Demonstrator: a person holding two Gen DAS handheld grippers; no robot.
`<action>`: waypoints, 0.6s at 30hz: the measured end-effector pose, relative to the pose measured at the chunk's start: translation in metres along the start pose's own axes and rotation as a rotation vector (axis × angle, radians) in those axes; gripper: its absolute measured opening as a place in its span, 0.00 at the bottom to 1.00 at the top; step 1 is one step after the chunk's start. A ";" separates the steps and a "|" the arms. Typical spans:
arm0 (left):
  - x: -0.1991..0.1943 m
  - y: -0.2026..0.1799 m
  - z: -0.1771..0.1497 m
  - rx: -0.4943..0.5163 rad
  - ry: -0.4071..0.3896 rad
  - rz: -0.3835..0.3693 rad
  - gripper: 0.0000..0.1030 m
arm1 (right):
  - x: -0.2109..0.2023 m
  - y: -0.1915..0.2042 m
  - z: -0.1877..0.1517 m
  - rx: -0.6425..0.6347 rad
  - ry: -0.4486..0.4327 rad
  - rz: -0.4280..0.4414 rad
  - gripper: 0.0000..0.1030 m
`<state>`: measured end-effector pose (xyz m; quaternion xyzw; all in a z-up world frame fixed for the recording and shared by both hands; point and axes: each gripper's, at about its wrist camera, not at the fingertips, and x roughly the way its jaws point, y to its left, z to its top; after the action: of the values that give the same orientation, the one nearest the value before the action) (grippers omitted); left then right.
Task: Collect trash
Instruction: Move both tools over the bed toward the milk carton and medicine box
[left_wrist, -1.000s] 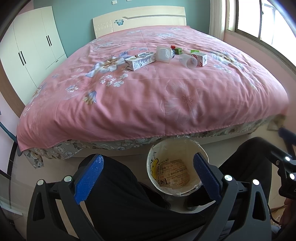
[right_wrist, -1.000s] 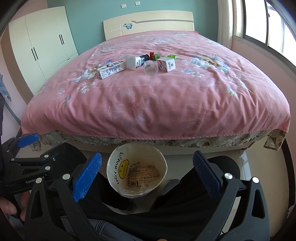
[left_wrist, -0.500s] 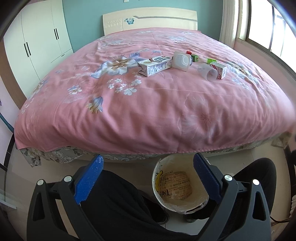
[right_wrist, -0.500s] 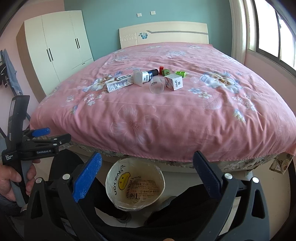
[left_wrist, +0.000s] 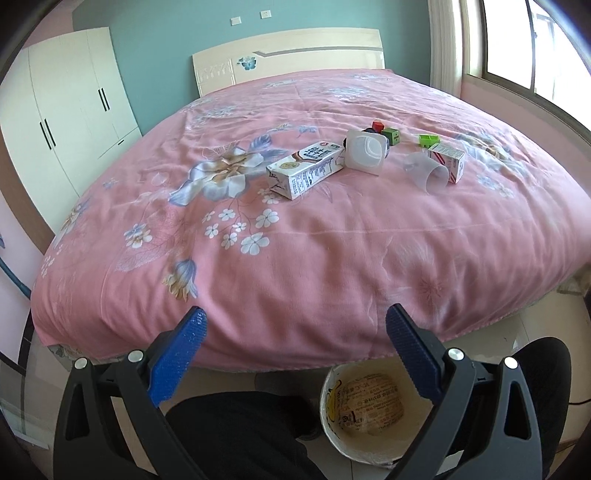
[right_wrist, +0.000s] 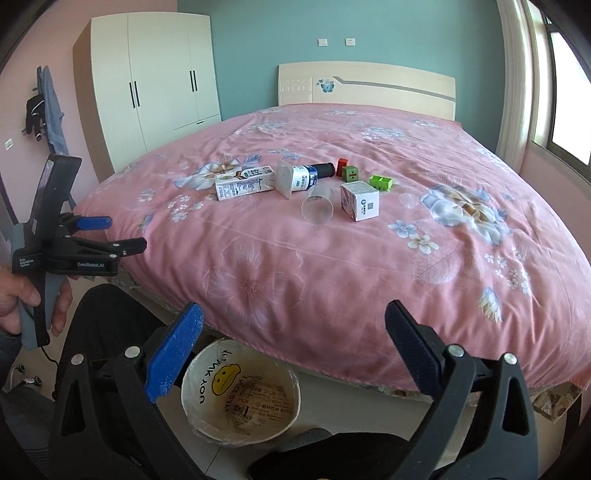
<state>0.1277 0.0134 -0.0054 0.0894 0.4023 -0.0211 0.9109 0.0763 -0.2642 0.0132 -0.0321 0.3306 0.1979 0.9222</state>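
Note:
A milk carton (left_wrist: 306, 169) (right_wrist: 245, 182), a white bottle with a dark cap (left_wrist: 365, 155) (right_wrist: 301, 178), a clear plastic cup (left_wrist: 426, 173) (right_wrist: 318, 204) and a small white box (left_wrist: 447, 161) (right_wrist: 360, 201) lie in the middle of the pink bed (left_wrist: 332, 236) (right_wrist: 332, 266). A lined trash bin (left_wrist: 369, 406) (right_wrist: 242, 391) stands on the floor at the bed's foot. My left gripper (left_wrist: 295, 334) is open and empty above the bed's near edge; it also shows at the left of the right wrist view (right_wrist: 125, 236). My right gripper (right_wrist: 293, 328) is open and empty.
Small red (right_wrist: 342, 164) and green (right_wrist: 349, 172) (right_wrist: 381, 182) blocks lie behind the trash. A white wardrobe (right_wrist: 159, 96) stands at the back left, a window (left_wrist: 535, 48) on the right. The person's dark-trousered legs (left_wrist: 236, 435) flank the bin.
Both grippers have risen and tilted up from over the bin toward the bed. The items on the bed now look closer. Both stay open.

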 end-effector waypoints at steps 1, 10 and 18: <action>0.005 0.000 0.005 0.026 0.004 -0.003 0.96 | 0.003 -0.004 0.004 -0.018 0.005 0.002 0.94; 0.052 0.028 0.054 0.106 0.022 -0.091 0.96 | 0.036 -0.049 0.045 -0.056 0.038 0.110 0.94; 0.103 0.052 0.081 0.161 0.075 -0.114 0.96 | 0.059 -0.082 0.071 -0.074 0.086 0.166 0.94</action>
<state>0.2621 0.0530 -0.0207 0.1400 0.4374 -0.1016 0.8825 0.1921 -0.3057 0.0259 -0.0469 0.3639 0.2841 0.8858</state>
